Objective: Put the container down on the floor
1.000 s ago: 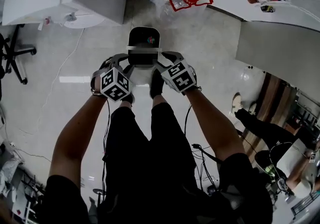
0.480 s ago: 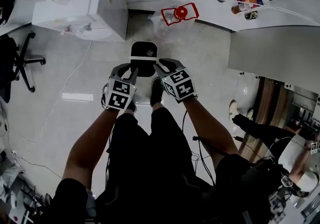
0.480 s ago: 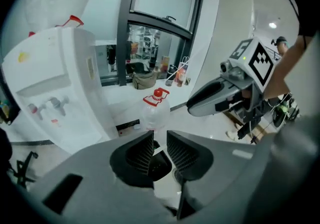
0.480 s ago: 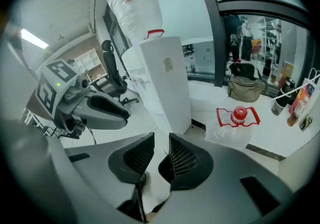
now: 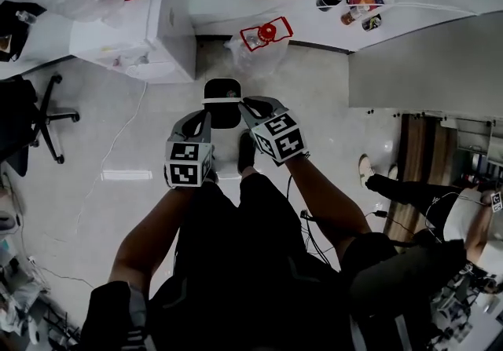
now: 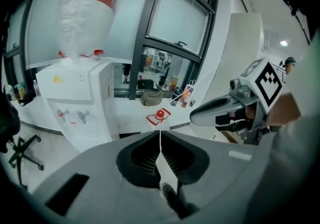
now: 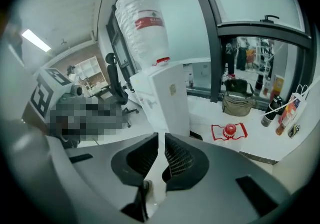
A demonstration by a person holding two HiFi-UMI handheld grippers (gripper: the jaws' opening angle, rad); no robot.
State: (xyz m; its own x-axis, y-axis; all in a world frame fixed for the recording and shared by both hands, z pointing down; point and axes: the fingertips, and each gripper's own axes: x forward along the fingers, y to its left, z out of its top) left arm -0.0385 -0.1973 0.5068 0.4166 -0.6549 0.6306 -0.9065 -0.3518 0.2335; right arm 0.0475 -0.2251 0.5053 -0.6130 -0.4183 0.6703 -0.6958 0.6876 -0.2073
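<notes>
The black container [image 5: 222,102] with a white band across its top stands on the pale floor in front of the person's shoes. Both grippers are held above it, their tips over its near edge and touching nothing. The left gripper [image 5: 206,117] is closing, and in the left gripper view its jaws [image 6: 160,135] meet at the tips with nothing between them. The right gripper [image 5: 245,107] is also closing; in the right gripper view [image 7: 161,136] a narrow slit remains between its pads, with nothing in it. Neither gripper view shows the container.
A white water dispenser [image 5: 134,23] with a big bottle stands at the back left, and a red-and-white bag [image 5: 266,32] lies beyond the container. An office chair [image 5: 39,118] is at the left, a white counter [image 5: 354,0] with bottles at the back right. Cables [image 5: 310,228] trail by the person's legs.
Both grippers have gone from wide open beside the container to nearly closed and have drawn up and back from it. The container stays on the floor.
</notes>
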